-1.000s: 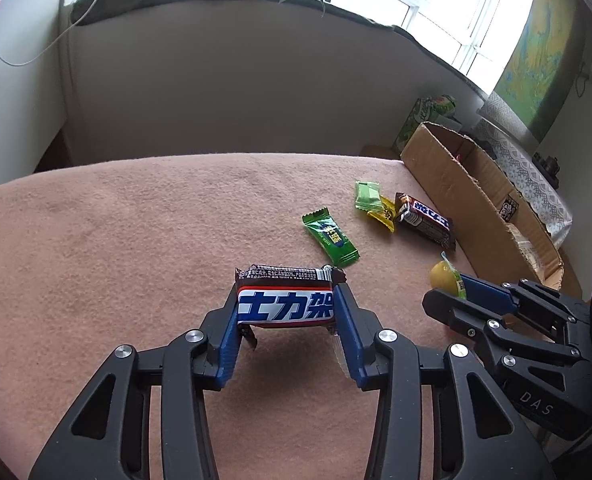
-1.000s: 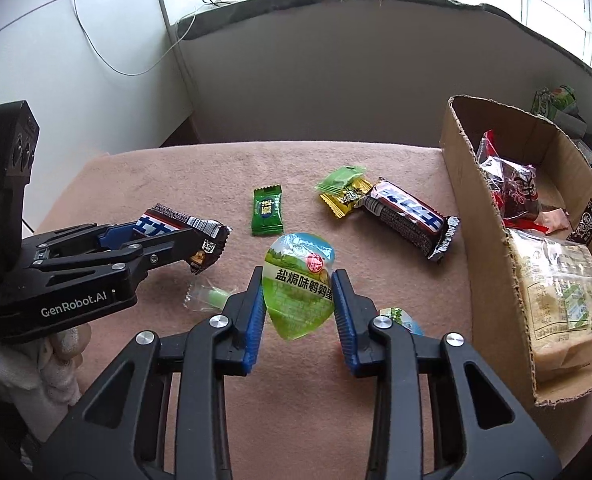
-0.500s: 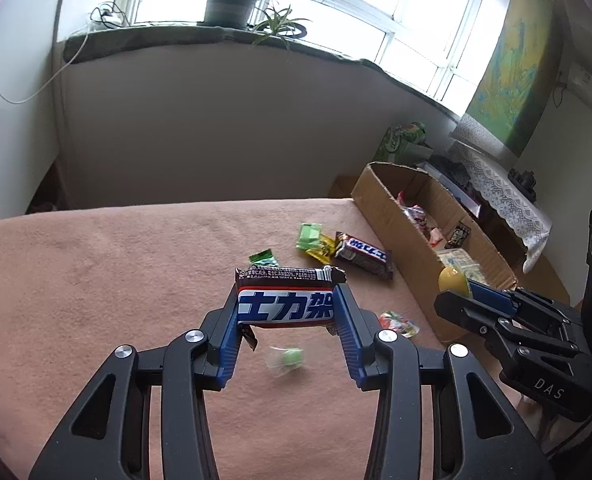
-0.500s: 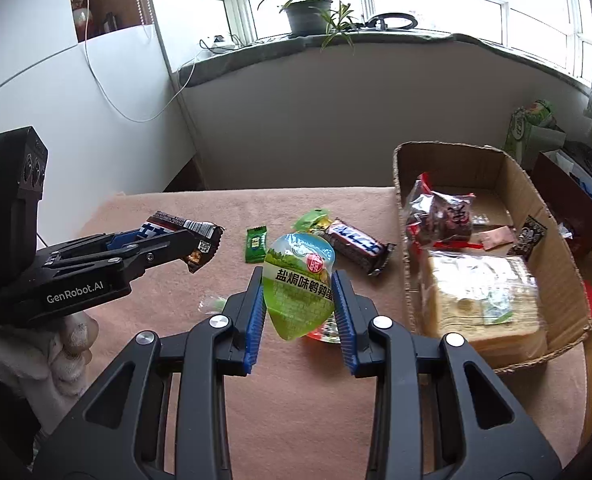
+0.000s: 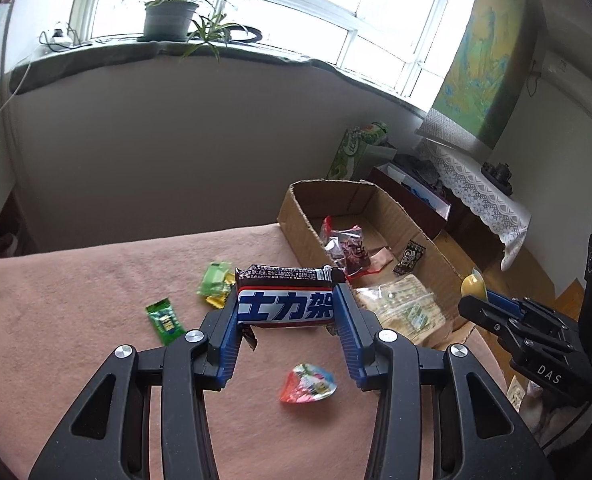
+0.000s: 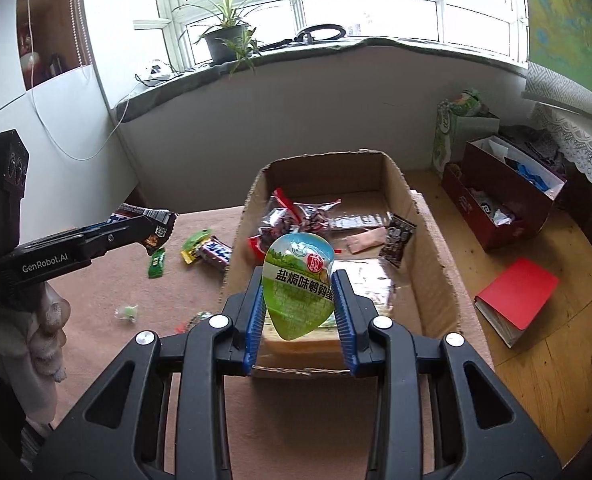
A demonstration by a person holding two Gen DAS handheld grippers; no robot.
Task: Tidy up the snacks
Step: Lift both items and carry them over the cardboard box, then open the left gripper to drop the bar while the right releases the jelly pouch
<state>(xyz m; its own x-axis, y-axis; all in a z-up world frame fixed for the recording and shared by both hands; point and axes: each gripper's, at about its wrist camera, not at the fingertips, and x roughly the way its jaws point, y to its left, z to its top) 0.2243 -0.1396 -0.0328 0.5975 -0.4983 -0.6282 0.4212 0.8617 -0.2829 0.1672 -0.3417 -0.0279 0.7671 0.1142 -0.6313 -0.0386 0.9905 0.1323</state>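
My left gripper (image 5: 285, 312) is shut on a brown, blue and white chocolate bar (image 5: 284, 301), held high above the pink table left of the cardboard box (image 5: 296, 228). My right gripper (image 6: 299, 296) is shut on a green egg-snack pack (image 6: 299, 286), held above the near end of the box (image 6: 432, 248), over a bread pack (image 6: 370, 284). The box holds several snack packs. The left gripper also shows in the right wrist view (image 6: 95, 240), and the right gripper in the left wrist view (image 5: 492, 312).
On the pink cloth (image 5: 75, 300) lie a green candy (image 5: 164, 320), a green and yellow pack (image 5: 215, 282), a red-edged jelly pack (image 5: 308, 382), a second chocolate bar (image 6: 215, 254) and a small clear candy (image 6: 127, 312). A red book (image 6: 516, 294) and a maroon box (image 6: 500, 196) sit on the floor right.
Both grippers have risen and swung right toward the cardboard box, each still holding its snack. The right gripper now hangs over the box's near end.
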